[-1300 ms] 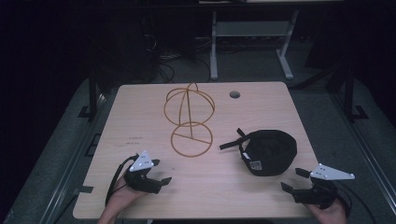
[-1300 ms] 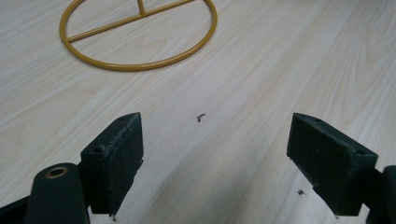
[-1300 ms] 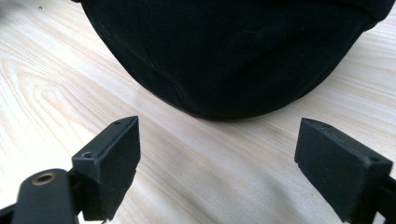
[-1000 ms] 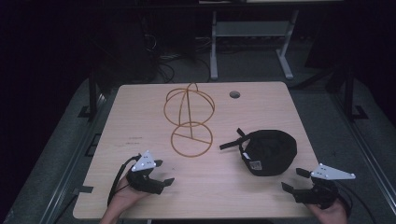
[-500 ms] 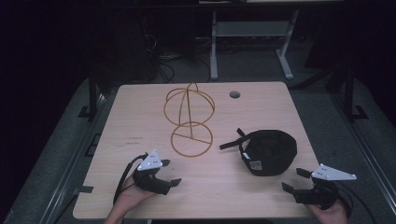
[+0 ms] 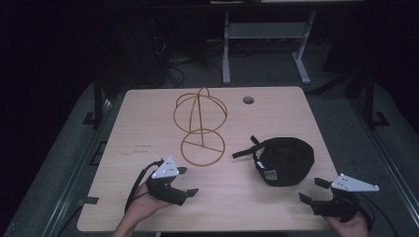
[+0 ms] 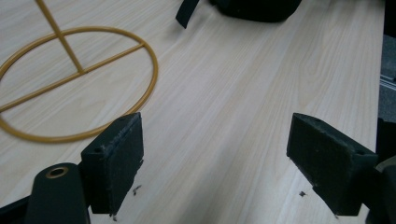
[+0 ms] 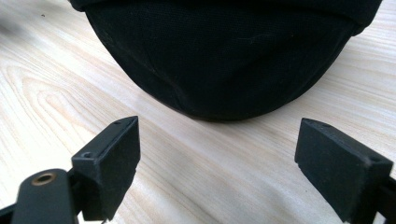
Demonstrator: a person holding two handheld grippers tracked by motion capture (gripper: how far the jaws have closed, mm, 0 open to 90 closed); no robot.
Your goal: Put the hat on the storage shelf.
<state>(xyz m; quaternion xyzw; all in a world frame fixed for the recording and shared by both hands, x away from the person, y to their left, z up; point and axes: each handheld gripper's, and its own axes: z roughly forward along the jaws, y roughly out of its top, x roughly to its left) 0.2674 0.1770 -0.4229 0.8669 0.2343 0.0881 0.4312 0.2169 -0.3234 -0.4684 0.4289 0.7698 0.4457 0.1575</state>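
Observation:
A black cap (image 6: 286, 160) lies upside down on the right half of the wooden table (image 6: 138, 128), its strap (image 6: 243, 152) trailing left. A gold wire stand (image 6: 200, 126) with a ring base (image 6: 202, 146) rises at the table's middle. My left gripper (image 6: 186, 181) is open, low over the table just front-left of the ring base (image 7: 70, 79), pointing right toward the cap (image 7: 257, 7). My right gripper (image 6: 312, 190) is open near the front right edge, aimed at the cap (image 8: 224, 51) a short way ahead. Nothing sits between either pair of jaws.
A round cable hole (image 6: 248, 100) sits in the table's far right part. Black tape (image 6: 85, 201) marks the front left edge. A white metal frame (image 6: 267, 37) and cables stand on the dark floor behind the table.
My left gripper has slid right and a little forward, turning to point toward the cap. The right gripper, cap and stand have stayed put.

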